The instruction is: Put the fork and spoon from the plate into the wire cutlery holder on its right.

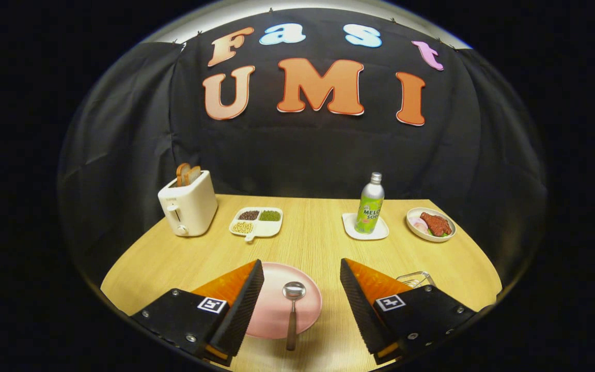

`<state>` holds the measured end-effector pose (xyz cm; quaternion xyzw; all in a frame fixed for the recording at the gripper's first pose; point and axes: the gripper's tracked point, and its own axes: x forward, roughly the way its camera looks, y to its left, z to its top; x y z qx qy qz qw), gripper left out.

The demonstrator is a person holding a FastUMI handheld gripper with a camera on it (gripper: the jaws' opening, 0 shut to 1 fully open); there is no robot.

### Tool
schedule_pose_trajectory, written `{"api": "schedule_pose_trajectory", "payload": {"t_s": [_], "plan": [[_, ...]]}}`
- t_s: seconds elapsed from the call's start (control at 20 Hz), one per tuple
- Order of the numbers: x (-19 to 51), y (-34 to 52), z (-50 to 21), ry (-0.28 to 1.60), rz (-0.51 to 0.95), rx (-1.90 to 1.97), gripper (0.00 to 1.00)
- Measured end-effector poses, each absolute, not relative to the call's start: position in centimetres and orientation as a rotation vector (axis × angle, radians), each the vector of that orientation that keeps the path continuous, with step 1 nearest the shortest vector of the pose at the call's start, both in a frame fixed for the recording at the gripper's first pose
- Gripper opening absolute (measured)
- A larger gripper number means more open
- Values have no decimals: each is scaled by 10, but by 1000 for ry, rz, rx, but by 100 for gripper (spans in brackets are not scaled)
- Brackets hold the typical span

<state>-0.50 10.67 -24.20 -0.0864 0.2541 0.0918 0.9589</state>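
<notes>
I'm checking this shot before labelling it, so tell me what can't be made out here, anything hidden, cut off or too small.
Gripper view, gripper open above the pink plate:
- Fork: none can be made out; the left finger covers the plate's left part, beside the spoon.
- Wire cutlery holder: a bit of rim peeks past the right finger; its contents are hidden.
- Toaster controls: too small to make out.

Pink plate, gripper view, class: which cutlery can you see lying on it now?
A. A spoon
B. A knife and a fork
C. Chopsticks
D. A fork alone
A: a spoon lies on the pink plate, bowl away from the camera and handle over the near rim, between the fingers of the open gripper.
</notes>
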Motion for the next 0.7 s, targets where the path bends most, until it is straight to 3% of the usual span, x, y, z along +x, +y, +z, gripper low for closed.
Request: {"api": "schedule_pose_trajectory", "payload": {"t_s": [0.15, 0.55, 0.7], "plan": [[-7, 108, -271, 579, 201, -194, 83], [-4, 111, -322, 678, 217, -271, 82], [-8, 115, -338, 722, 230, -285, 73]]}}
